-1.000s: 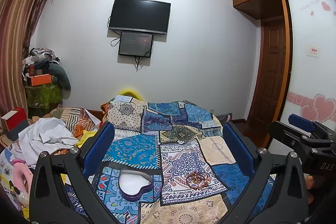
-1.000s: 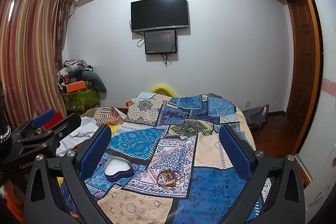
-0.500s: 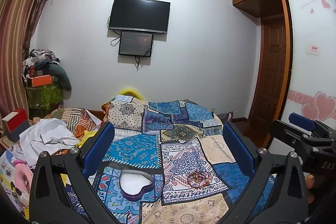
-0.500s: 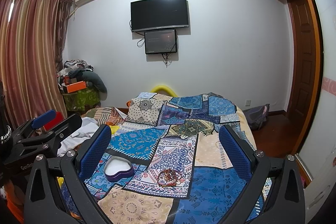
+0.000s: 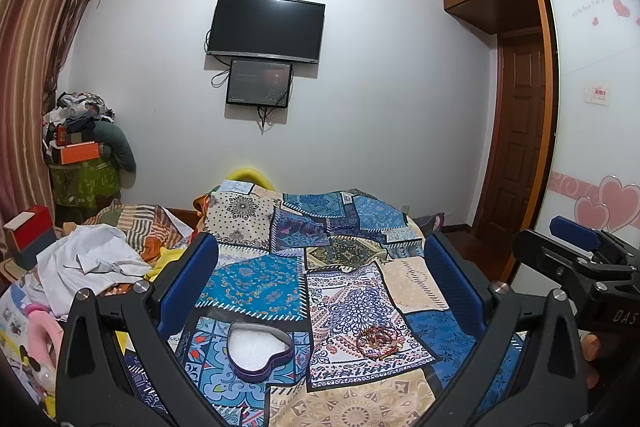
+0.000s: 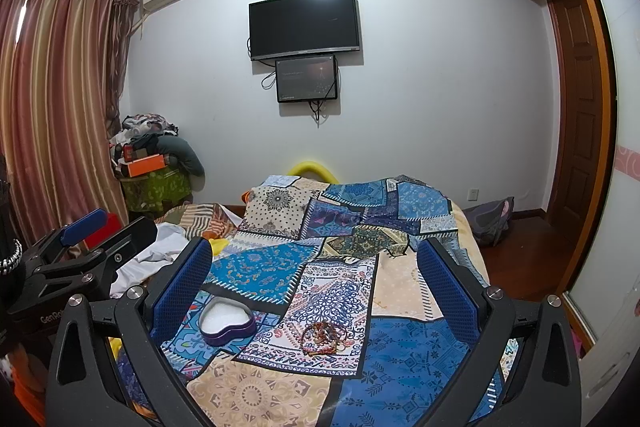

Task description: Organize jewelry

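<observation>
A purple heart-shaped box (image 5: 259, 353) with a white lining lies open on the patchwork bedspread (image 5: 340, 291). A small heap of beaded bracelets (image 5: 376, 339) lies to its right. My left gripper (image 5: 320, 267) is open and empty, held above the bed behind both. In the right wrist view the box (image 6: 228, 321) and the bracelets (image 6: 324, 337) lie low between the fingers. My right gripper (image 6: 316, 267) is open and empty. Each gripper shows at the edge of the other's view.
A pile of white clothes (image 5: 88, 263) lies at the bed's left side. A stack of bags and boxes (image 5: 80, 155) stands in the left corner. A wardrobe with heart decals (image 5: 592, 147) and a door (image 5: 520, 147) are on the right.
Both views have barely shifted. The box and the bracelets lie where they were, and both grippers stay open.
</observation>
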A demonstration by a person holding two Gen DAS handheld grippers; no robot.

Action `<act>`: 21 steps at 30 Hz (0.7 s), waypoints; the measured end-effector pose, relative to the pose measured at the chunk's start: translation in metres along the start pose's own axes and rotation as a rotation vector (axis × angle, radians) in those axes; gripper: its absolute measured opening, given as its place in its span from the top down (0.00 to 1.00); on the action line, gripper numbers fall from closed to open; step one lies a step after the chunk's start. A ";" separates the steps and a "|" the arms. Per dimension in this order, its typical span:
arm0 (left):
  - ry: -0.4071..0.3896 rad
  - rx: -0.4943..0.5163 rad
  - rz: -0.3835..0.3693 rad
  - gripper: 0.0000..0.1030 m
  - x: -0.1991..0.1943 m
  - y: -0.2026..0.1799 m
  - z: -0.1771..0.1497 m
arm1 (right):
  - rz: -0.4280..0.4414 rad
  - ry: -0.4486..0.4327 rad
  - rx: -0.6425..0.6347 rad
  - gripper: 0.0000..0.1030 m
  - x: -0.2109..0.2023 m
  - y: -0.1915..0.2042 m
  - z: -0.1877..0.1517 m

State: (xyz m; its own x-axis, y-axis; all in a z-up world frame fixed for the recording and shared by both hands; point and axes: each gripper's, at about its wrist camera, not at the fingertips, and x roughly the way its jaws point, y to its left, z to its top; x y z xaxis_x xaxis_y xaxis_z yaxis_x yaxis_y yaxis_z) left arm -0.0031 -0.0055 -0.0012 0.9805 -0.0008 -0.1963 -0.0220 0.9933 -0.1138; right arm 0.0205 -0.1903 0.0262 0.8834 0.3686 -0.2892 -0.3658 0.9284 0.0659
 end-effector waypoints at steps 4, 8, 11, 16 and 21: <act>0.000 -0.001 0.000 0.00 0.000 0.000 0.000 | 0.001 0.000 -0.001 0.01 0.000 0.000 0.000; 0.001 0.000 -0.001 0.00 0.000 0.000 0.000 | 0.000 0.000 0.000 0.01 0.000 -0.001 0.000; -0.001 -0.001 0.000 0.00 0.000 0.000 0.001 | 0.001 0.001 0.000 0.01 0.000 -0.002 -0.001; 0.000 -0.001 0.001 0.00 0.000 0.000 0.001 | 0.001 0.001 0.000 0.01 0.001 -0.002 -0.001; 0.000 0.000 0.001 0.00 0.000 0.000 0.001 | 0.001 0.002 0.002 0.01 0.001 -0.001 -0.001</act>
State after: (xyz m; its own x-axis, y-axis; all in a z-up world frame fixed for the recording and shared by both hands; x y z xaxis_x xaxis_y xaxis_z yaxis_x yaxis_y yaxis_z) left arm -0.0032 -0.0050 0.0001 0.9804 0.0006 -0.1968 -0.0235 0.9932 -0.1138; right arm 0.0208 -0.1909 0.0247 0.8827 0.3692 -0.2908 -0.3657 0.9282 0.0683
